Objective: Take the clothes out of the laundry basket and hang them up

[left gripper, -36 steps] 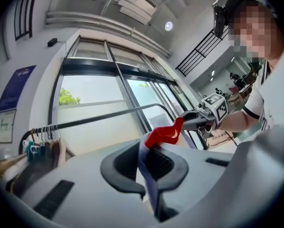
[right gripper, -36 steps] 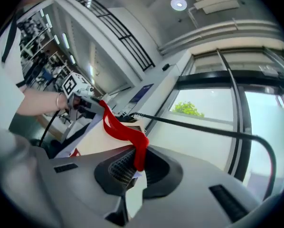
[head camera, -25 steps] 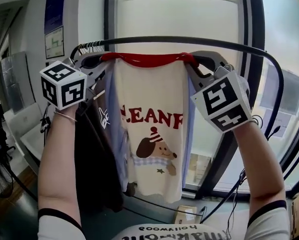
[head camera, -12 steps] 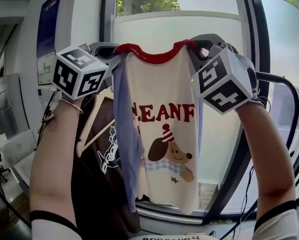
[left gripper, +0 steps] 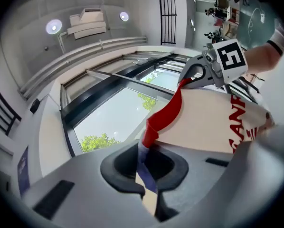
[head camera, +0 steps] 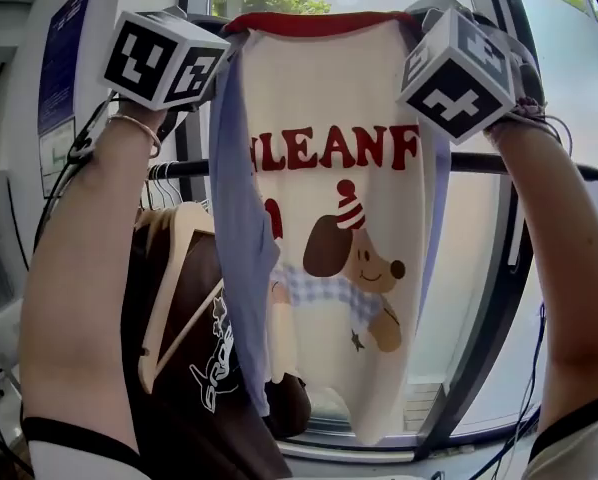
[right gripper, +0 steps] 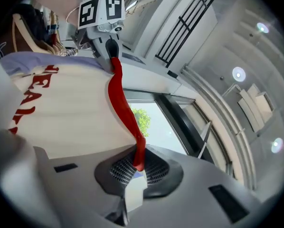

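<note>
Cream dog-print shirt (head camera: 319, 88) was held up before a window, its red collar ends clamped in the jaws of the left gripper (left gripper: 149, 175) and right gripper (right gripper: 135, 175).

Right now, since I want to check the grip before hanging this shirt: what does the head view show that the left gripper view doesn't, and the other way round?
Only the head view: the dog print on the shirt front, and behind it a dark garment on a wooden hanger. Only the left gripper view: the left tool, jaws shut on the shirt's shoulder where the red collar ends. Both: the cream T-shirt held stretched out, its red lettering, and the right tool at the far shoulder.
</note>
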Available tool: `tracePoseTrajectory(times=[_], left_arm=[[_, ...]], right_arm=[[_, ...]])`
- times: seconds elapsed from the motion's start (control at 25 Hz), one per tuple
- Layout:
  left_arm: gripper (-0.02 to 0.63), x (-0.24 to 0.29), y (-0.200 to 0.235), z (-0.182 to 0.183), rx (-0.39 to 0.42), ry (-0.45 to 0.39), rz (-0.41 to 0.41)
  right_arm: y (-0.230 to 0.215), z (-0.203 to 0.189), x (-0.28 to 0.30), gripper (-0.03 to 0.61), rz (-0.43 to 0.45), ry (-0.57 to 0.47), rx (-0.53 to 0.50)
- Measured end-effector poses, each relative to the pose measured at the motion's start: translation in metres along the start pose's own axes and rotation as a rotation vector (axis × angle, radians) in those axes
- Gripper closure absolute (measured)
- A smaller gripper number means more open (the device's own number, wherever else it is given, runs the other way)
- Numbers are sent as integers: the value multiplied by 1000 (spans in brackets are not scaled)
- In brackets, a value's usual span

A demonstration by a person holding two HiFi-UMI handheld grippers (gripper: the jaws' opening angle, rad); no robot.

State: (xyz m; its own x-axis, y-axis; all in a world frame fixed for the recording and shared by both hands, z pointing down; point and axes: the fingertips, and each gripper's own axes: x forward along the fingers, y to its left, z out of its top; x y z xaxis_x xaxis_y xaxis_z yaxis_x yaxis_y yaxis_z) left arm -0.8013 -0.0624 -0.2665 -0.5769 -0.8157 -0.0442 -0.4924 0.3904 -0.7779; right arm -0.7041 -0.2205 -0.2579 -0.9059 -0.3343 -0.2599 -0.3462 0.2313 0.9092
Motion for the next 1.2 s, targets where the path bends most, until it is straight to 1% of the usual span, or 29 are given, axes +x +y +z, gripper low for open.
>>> tracePoseTrajectory(times=[0.08, 0.2, 0.28, 0.32, 0.36, 0.44, 0.52, 0.6, 0.68, 0.72, 0.76, 0.8, 0.88, 0.96, 1.0, 1.08, 1.12, 1.2], left_arm=[[598, 6, -1, -5, 29, -1, 29], [598, 14, 2, -12, 31, -22, 63], [598, 16, 3, -16, 33, -52, 94], [598, 14, 4, -16, 34, -81, 117], [598, 9, 5, -15, 30, -120, 145], [598, -4, 6, -8, 29, -210, 208], [598, -15, 4, -5, 69, -258, 271], [598, -18, 3, -5, 85, -274, 317], [598, -12, 3, -6, 60, -262, 342], [598, -2, 0, -9, 59, -223, 339], [598, 15, -6, -17, 70, -158, 313], [598, 38, -16, -29, 85, -77, 255], [598, 87, -49, -66, 103, 75, 79], [598, 119, -81, -103, 126, 174, -101], [598, 127, -96, -117, 138, 205, -181], [598, 132, -125, -136, 144, 228, -338], [598, 131, -140, -141, 131, 220, -413], [597, 129, -169, -147, 80, 178, -536]], right_arm=[[5, -4, 4, 545, -22, 23, -33], [7, -10, 11, 545, -54, 35, -53], [6, -12, 12, 545, -87, 30, -71], [6, -12, 9, 545, -111, 28, -92], [5, -10, 5, 545, -145, 32, -128], [-4, -3, -12, 545, -249, 56, -244], [-11, 1, -26, 545, -337, 95, -350], [-10, -2, -28, 545, -370, 135, -397], [-7, -10, -21, 545, -364, 165, -413], [-3, -17, -15, 545, -335, 182, -408], [3, -26, -5, 545, -282, 203, -389], [12, -37, 6, 545, -208, 228, -354], [46, -62, 32, 545, -10, 276, -263], [95, -87, 50, 545, 245, 321, -164], [120, -98, 53, 545, 375, 341, -112], [163, -109, 47, 545, 601, 368, -1], [182, -110, 41, 545, 690, 370, 57], [213, -108, 30, 545, 826, 354, 171]])
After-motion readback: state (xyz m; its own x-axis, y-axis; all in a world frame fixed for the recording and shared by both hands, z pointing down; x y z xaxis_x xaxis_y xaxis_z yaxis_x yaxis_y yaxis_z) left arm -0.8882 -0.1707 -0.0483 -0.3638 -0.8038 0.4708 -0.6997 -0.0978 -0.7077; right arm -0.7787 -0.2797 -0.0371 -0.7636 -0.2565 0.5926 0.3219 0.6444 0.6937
